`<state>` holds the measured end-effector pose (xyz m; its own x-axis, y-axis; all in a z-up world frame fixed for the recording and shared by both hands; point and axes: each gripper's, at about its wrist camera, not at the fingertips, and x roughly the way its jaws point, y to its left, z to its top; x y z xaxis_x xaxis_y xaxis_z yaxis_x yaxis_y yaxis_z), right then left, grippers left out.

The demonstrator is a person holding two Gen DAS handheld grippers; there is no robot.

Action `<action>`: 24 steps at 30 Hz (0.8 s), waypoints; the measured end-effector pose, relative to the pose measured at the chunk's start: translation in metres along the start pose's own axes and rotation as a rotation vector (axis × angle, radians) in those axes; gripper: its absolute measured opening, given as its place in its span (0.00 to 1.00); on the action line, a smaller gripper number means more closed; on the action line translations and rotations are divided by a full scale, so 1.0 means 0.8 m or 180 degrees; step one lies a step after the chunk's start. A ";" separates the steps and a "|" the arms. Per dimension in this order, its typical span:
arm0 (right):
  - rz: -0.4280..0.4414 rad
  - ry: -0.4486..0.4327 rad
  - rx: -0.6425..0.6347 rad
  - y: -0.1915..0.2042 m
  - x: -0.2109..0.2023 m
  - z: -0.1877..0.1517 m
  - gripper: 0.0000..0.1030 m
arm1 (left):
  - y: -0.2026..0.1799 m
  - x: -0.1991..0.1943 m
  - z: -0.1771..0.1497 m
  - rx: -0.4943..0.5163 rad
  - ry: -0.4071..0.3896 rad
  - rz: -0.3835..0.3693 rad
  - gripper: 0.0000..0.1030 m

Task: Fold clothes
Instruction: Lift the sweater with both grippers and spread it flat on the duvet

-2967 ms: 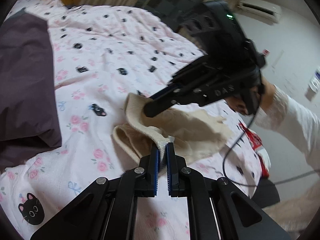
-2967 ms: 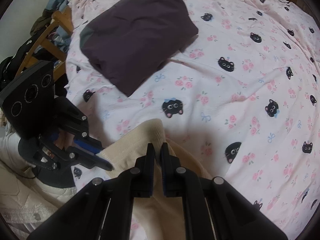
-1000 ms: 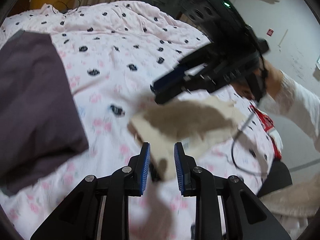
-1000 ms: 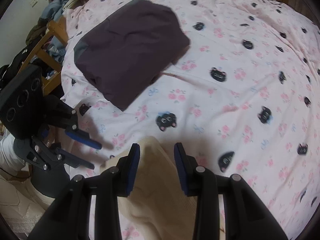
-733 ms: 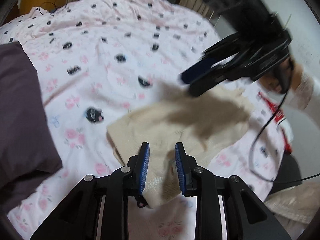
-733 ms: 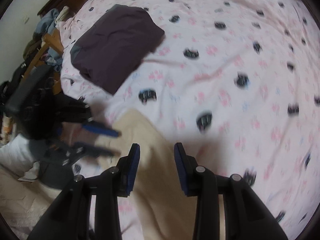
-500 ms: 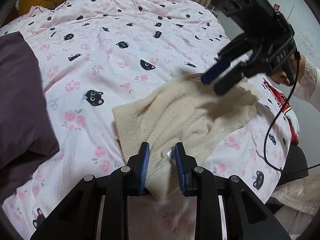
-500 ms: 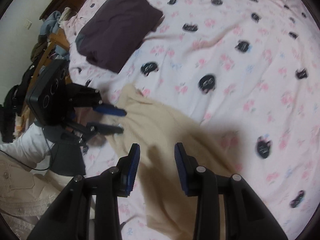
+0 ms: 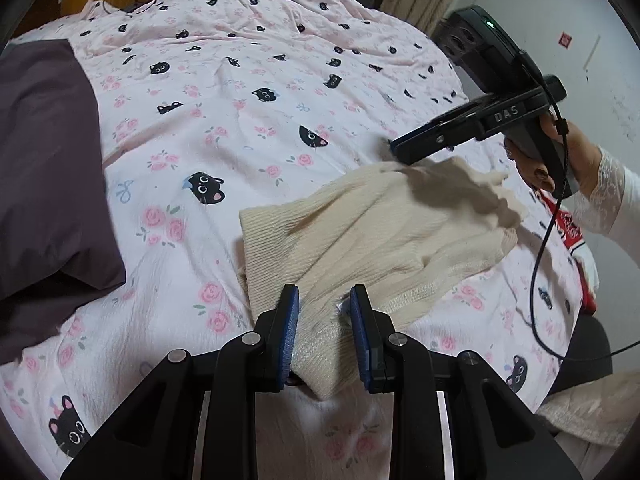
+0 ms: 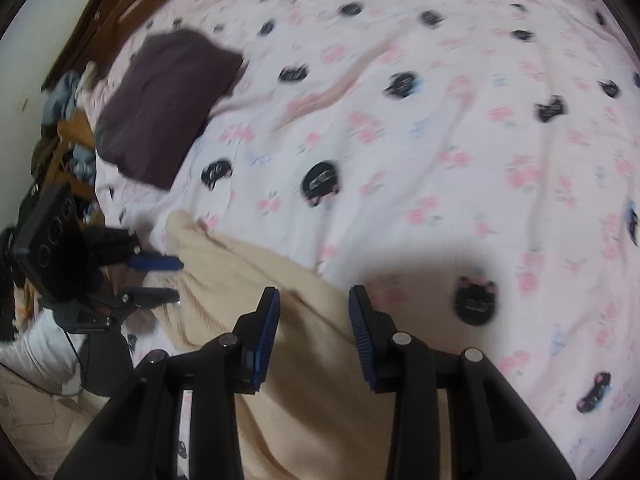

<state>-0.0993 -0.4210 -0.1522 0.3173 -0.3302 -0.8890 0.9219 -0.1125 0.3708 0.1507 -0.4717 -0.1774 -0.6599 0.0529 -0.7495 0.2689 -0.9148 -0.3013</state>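
Since 3 s ago: both grippers unclamped from cream knit sweater [image 9: 372, 236], now dropped flat on bed [image 9: 240, 120]. Left gripper [image 9: 324, 334] parted astride hem; right gripper [image 10: 313, 336] parted above, empty — likely regripping.

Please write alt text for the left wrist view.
The open left claw straddles the edge of a cream knitted garment lying on a pink cat-print bedsheet. The right claw hovers beyond it; a dark purple folded garment lies left.

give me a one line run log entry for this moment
left gripper: open | right gripper: open | cream sweater: flat on bedspread | purple garment: folded
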 end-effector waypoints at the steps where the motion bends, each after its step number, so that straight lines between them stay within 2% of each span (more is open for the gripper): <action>1: -0.0008 -0.0052 0.0020 -0.002 -0.009 -0.004 0.37 | 0.000 -0.002 0.000 -0.0015 -0.0023 -0.0003 0.22; 6: -0.0139 -0.0228 -0.0083 0.007 -0.050 -0.042 0.37 | -0.017 -0.017 0.010 0.0062 -0.0182 0.0045 0.22; 11: -0.0249 -0.0339 -0.0132 0.022 -0.073 -0.098 0.37 | -0.050 -0.018 0.029 0.0146 -0.0284 -0.0057 0.27; 14: -0.0451 -0.0265 -0.0151 0.029 -0.070 -0.131 0.37 | -0.079 -0.004 0.038 0.0259 -0.0232 -0.0165 0.30; 19: -0.0665 -0.0260 -0.0160 0.035 -0.072 -0.174 0.37 | -0.124 0.031 0.047 0.0423 -0.0137 -0.0145 0.30; 24: -0.0898 -0.0366 0.0156 -0.010 -0.104 -0.203 0.38 | -0.137 0.061 0.063 0.0402 -0.0152 0.0029 0.31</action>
<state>-0.0969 -0.2409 -0.1251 0.0206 -0.3831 -0.9235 0.9573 -0.2589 0.1288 0.0536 -0.3894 -0.1510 -0.6913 0.0280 -0.7220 0.1865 -0.9585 -0.2157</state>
